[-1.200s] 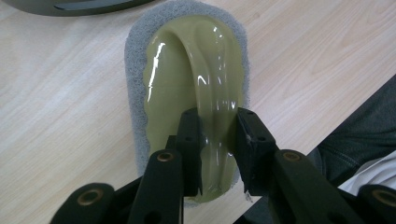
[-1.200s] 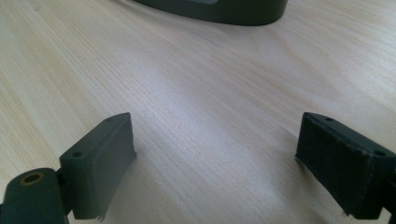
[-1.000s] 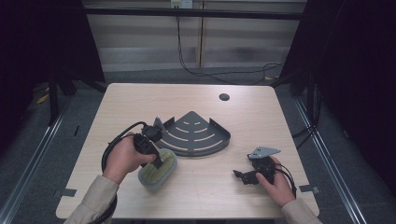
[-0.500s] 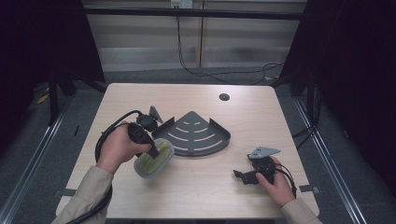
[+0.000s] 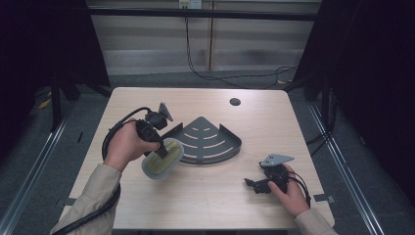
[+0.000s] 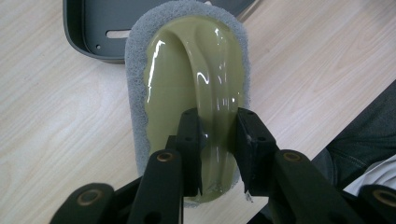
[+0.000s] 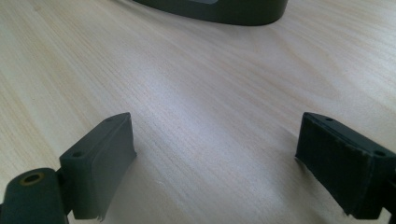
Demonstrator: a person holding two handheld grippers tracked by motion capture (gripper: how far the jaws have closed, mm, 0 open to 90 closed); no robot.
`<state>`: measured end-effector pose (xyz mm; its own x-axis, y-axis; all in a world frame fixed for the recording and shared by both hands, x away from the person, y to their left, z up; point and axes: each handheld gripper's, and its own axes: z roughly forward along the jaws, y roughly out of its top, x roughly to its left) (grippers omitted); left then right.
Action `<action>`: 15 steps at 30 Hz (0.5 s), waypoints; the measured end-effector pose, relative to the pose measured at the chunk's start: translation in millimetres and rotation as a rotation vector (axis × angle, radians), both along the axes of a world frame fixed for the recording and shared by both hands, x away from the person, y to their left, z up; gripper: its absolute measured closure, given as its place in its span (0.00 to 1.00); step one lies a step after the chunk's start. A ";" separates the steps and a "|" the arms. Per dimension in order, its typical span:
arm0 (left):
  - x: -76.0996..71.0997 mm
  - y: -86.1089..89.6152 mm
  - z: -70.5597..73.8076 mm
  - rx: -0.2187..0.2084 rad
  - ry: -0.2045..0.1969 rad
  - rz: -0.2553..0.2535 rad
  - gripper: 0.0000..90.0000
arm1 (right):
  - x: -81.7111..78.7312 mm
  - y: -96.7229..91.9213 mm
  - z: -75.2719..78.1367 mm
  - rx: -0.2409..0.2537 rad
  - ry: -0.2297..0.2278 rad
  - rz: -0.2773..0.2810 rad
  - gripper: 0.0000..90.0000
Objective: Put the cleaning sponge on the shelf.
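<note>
Scrubber (image 6: 187, 88), an olive-green plastic one with a grey pad around its rim, hangs in the left gripper (image 6: 215, 140), whose jaws pinch the raised ridge handle along its back. In the high view the scrubber (image 5: 161, 159) is held tilted just off the tabletop (image 5: 205, 205), its far end touching or nearly touching the near-left edge of the dark fan-shaped tray (image 5: 208, 142). From the left gripper view the pad's far tip overlaps the tray's rounded corner (image 6: 88, 32), though whether it rests on the rim I cannot tell.

The right gripper (image 5: 259, 185) lies low on the tabletop near the person's right hand (image 5: 288, 191), well apart from the tray; its jaws stand wide with bare wood (image 7: 210, 140) between them.

The step in hand looks like carrying the scrubber to the tray. The next move likely calls for lifting it clear of the tray's low wall, moving it over the slotted floor, then lowering it flat before the jaws let go.
</note>
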<state>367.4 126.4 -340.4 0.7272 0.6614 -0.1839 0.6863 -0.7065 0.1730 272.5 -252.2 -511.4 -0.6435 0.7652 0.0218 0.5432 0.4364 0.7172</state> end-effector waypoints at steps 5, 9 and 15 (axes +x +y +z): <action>5.1 -0.8 1.6 0.003 0.002 0.001 0.80 | 0.0 0.0 -0.1 0.001 0.000 0.001 0.12; 11.1 -3.6 4.7 0.009 -0.015 -0.009 0.80 | 0.0 0.0 0.0 0.001 0.000 0.001 0.12; 17.6 -6.8 6.3 0.000 -0.022 -0.020 0.80 | 0.0 0.0 0.0 0.001 0.000 0.001 0.12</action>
<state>385.0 119.6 -334.1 0.7445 0.6463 -0.1676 0.6677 -0.7202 0.1884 272.6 -252.2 -511.4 -0.6439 0.7648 0.0226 0.5432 0.4360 0.7175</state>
